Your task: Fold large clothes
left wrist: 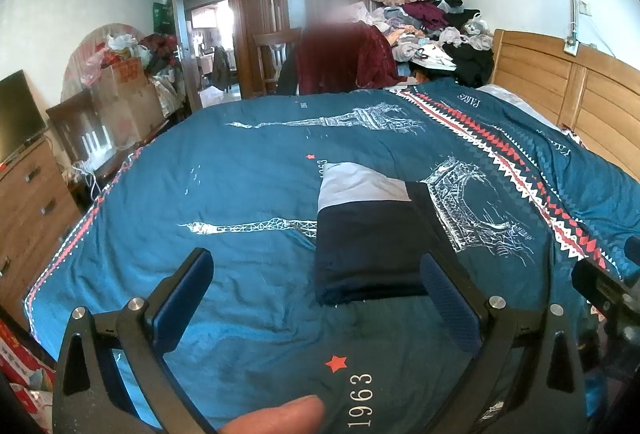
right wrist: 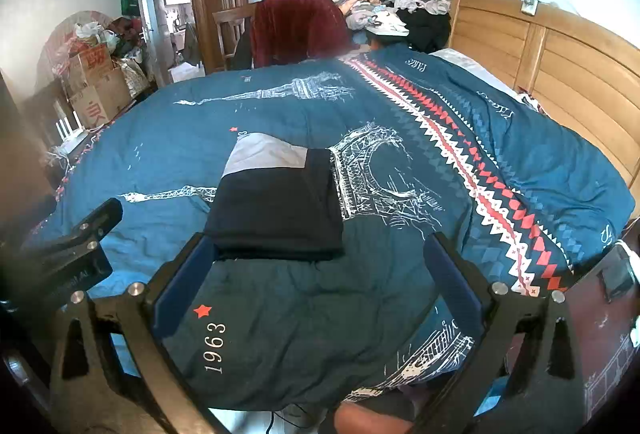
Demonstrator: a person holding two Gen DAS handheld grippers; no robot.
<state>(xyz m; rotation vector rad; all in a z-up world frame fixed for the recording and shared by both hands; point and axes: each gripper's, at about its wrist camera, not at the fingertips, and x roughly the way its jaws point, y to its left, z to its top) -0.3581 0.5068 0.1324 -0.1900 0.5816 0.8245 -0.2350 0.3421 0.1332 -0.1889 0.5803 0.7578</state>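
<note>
Lying folded on the bed [left wrist: 240, 162], a dark navy garment [left wrist: 368, 254] with a pale grey panel at its far end sits ahead of the left hand-held gripper [left wrist: 316, 298], whose blue-padded fingers stand wide apart and hold nothing. From this wrist view the bundle falls to the right of centre, its near edge close to the right-hand pad, its long axis running away toward the far side of the bed.

Seen from the right wrist, the same garment [right wrist: 276, 214] lies ahead and left of centre, its near corner just at the left pad of the right hand-held gripper [right wrist: 320, 266], also spread open and empty. The bundle appears to lie between the two tools, about equally reachable; any further fold would likely bring the near edge over toward the grey end.
</note>
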